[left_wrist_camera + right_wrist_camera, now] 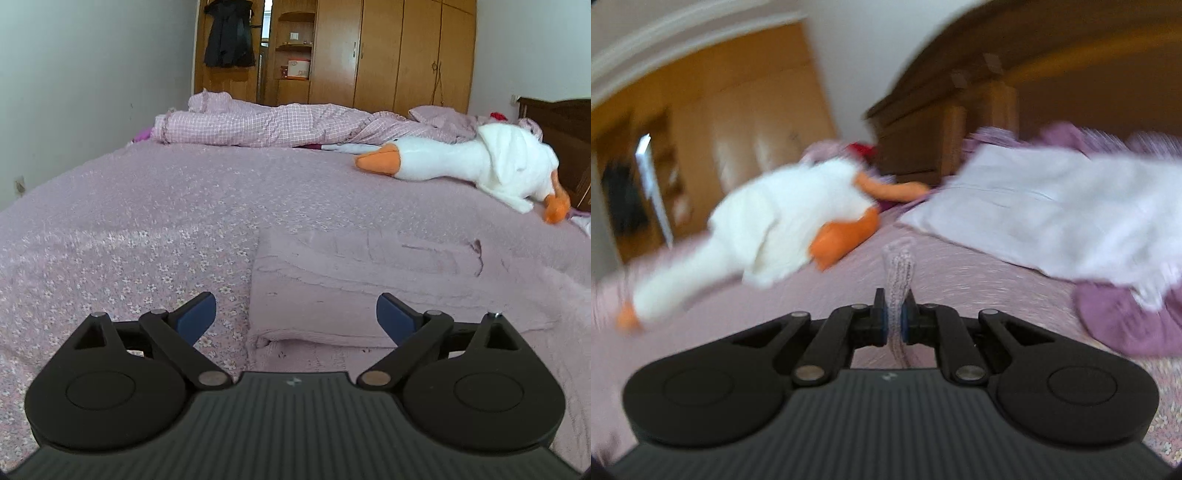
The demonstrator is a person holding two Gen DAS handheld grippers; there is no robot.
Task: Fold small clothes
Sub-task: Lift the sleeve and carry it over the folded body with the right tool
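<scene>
A pale pink knitted garment (332, 284) lies partly folded on the bed, straight ahead in the left wrist view. My left gripper (295, 314) hovers open just above its near edge, blue pads wide apart with nothing between them. In the blurred right wrist view my right gripper (894, 314) is shut on a narrow strip of the pink knit (899, 273), which sticks up between the fingers. Where that strip joins the garment is hidden.
A white plush goose (480, 162) with an orange beak lies on the bed's right side, also in the right wrist view as the goose (783, 229). A rumpled checked quilt (277, 125) sits at the back. A white pillow (1052, 214) rests by the wooden headboard (960, 110). Wardrobes (388, 51) stand behind.
</scene>
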